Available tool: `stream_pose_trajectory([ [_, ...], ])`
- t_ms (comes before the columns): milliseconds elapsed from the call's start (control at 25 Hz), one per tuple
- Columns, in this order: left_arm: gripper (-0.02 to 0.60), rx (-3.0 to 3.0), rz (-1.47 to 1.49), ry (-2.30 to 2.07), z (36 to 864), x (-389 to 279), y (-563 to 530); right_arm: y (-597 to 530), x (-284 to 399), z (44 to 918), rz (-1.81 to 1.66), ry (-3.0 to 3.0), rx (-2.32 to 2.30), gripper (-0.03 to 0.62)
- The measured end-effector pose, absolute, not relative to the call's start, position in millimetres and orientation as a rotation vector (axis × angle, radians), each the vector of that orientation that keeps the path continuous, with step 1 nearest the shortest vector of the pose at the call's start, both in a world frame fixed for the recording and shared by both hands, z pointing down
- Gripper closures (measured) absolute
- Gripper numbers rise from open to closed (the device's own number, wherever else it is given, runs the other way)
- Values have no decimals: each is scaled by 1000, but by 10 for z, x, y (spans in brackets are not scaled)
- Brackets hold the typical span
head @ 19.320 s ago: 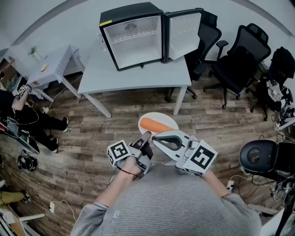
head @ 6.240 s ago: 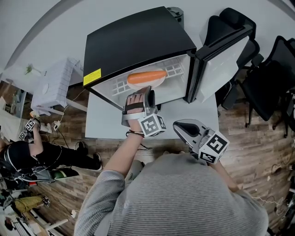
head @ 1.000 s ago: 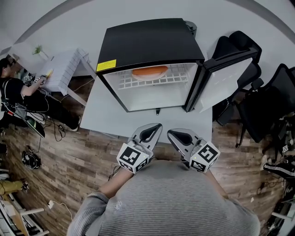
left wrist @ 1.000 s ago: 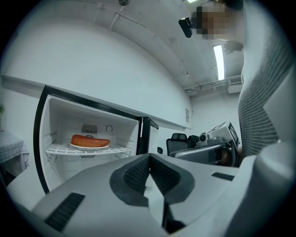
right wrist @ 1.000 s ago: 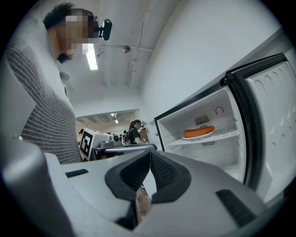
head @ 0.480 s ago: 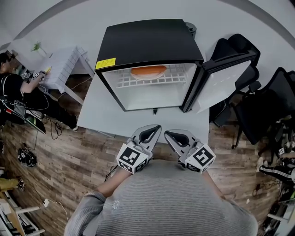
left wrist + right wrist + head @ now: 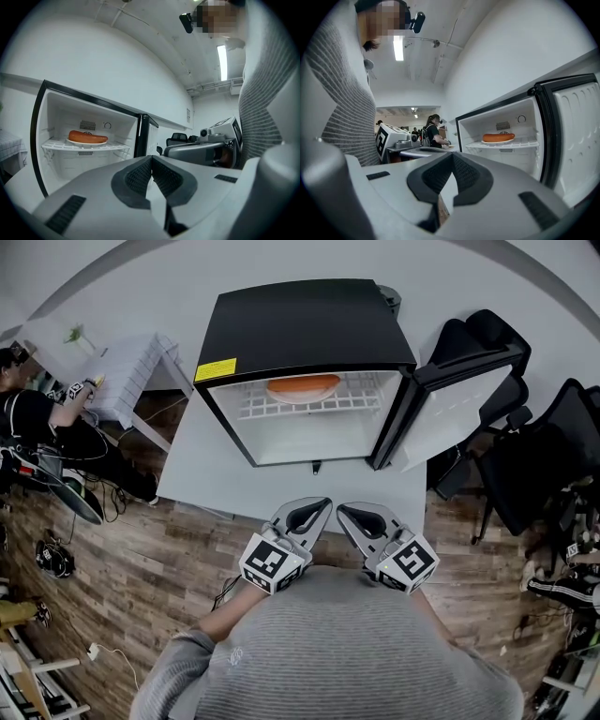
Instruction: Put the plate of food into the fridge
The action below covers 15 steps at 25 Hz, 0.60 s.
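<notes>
1. While both grippers are held level and side by side just off the near edge of the table [image 7: 211,479], the plate of food [image 7: 302,390] is seen resting inside the fridge [image 7: 300,329].
2. That plate is set on the wire shelf [image 7: 272,409], about midway along it and toward its back edge, and an orange sausage [image 7: 88,137] is laid lengthwise across it.
3. The left gripper [image 7: 322,504] is seen fully closed. Its dark ribbed pads are pressed together at the tip and nothing is held between them.
4. The right gripper [image 7: 343,510] is seen the same way, with its jaws brought together and empty.
5. Both tips are pointed toward the open fridge, well apart from the plate.
6. The fridge is placed toward the far edge of the table, and its door [image 7: 455,404] is swung wide open past the table's right edge.
7. Black office chairs [image 7: 534,456] are spotted beyond that door.
8. A seated person [image 7: 37,437] is seen at the far left, beside a small cloth-covered table [image 7: 127,381].
</notes>
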State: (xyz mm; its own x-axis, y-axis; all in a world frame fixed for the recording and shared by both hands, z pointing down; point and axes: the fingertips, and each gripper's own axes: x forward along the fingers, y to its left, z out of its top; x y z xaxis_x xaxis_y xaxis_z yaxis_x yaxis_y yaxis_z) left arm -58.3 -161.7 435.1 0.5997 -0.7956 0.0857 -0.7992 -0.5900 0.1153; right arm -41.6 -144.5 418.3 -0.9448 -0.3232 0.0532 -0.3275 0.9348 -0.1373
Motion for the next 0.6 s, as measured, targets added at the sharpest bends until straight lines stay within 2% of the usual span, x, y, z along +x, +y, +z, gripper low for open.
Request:
stream_pose_trajectory([
  [600, 571, 2635, 88, -1340, 4472, -611, -1642, -1464, -430, 4229, 219, -3047, 493, 581],
])
